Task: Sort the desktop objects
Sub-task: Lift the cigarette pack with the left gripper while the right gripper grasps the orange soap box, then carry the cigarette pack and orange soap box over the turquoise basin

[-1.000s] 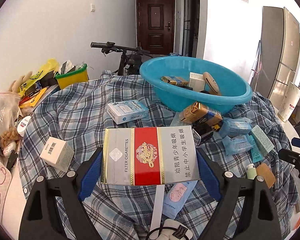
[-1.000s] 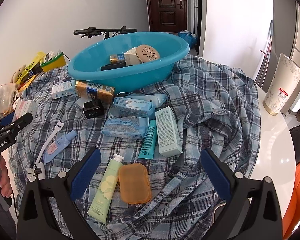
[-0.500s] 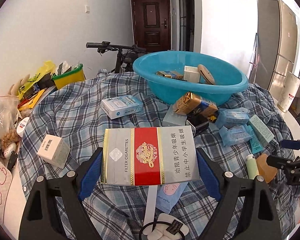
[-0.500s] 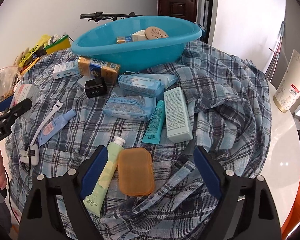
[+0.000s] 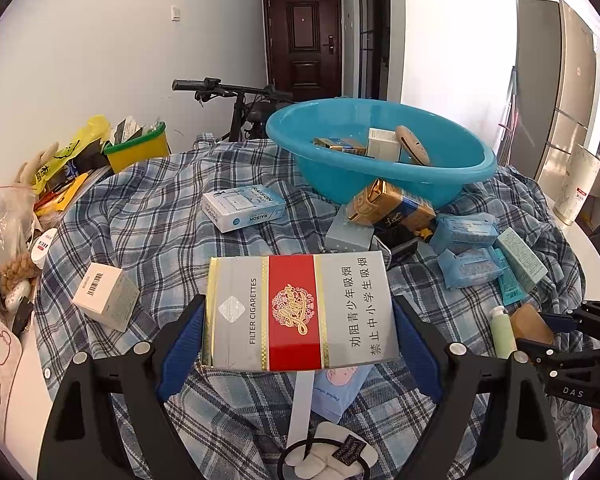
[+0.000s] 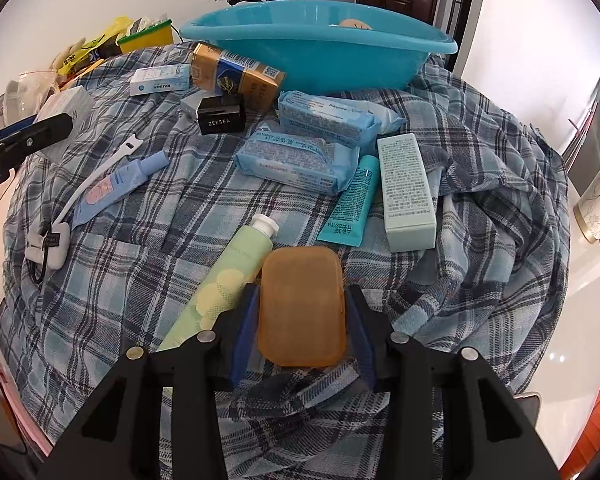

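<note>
My left gripper [image 5: 300,320] is shut on a silver and red cigarette carton [image 5: 300,312] and holds it above the plaid cloth [image 5: 152,224]. The blue basin [image 5: 380,152] stands at the far side with several boxes inside; it also shows in the right wrist view [image 6: 320,48]. My right gripper [image 6: 300,320] has its blue pads on both sides of an orange translucent soap case [image 6: 302,304] lying on the cloth. A green tube [image 6: 224,284] lies just left of the case.
On the cloth lie a RAISON box [image 5: 244,208], a gold pack [image 5: 392,208], blue wipe packs [image 6: 300,160], a teal tube [image 6: 352,200], a mint box [image 6: 406,192], a black ZEESEA box [image 6: 220,120] and a white box [image 5: 106,296]. Clutter lines the left edge.
My right gripper has moved down and forward to the orange case and closed its jaws around it. The left gripper has drawn back a little with the carton.
</note>
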A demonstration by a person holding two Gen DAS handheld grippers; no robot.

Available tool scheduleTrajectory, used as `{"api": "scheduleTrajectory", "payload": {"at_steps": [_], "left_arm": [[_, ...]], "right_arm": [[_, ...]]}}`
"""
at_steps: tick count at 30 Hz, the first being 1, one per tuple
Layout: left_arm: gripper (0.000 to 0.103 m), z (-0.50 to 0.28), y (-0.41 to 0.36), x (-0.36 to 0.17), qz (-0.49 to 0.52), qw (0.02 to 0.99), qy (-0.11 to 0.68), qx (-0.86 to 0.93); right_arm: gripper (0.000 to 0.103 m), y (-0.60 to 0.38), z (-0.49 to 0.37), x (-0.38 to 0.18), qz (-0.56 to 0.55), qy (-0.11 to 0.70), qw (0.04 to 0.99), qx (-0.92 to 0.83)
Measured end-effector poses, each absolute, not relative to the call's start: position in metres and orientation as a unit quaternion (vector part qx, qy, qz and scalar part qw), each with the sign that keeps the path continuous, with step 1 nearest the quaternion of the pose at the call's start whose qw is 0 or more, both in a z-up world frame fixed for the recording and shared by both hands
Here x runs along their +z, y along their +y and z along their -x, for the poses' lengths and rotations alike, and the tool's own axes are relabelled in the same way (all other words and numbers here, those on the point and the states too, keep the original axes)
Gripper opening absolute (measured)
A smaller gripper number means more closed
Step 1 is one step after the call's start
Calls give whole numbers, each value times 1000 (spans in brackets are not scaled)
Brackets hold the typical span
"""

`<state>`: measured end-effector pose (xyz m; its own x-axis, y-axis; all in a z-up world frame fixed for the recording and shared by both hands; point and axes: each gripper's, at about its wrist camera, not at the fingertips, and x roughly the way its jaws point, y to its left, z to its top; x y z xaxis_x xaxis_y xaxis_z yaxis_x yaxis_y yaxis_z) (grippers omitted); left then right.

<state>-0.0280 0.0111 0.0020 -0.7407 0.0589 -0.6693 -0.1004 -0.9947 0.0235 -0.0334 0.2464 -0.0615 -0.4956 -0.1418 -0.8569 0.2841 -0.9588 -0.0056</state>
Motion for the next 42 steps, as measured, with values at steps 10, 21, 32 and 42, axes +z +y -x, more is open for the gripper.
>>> {"api": "scheduleTrajectory", "payload": {"at_steps": [10,21,32,42], "left_arm": [[90,27,4,7,349,32,28,936],[90,-10,19,54,210,44,41,976],[90,-14,23,135,119,58,29,991],[90,-23,7,213,67,35,-4,997]], "right_arm": [[41,247,29,-53,-461,80,87,-880],[41,237,9,16,-317,62,65,-944],[41,218,6,97,-210,12,59,-976],[41,206,10,157,-162,-6,51,-986]]}}
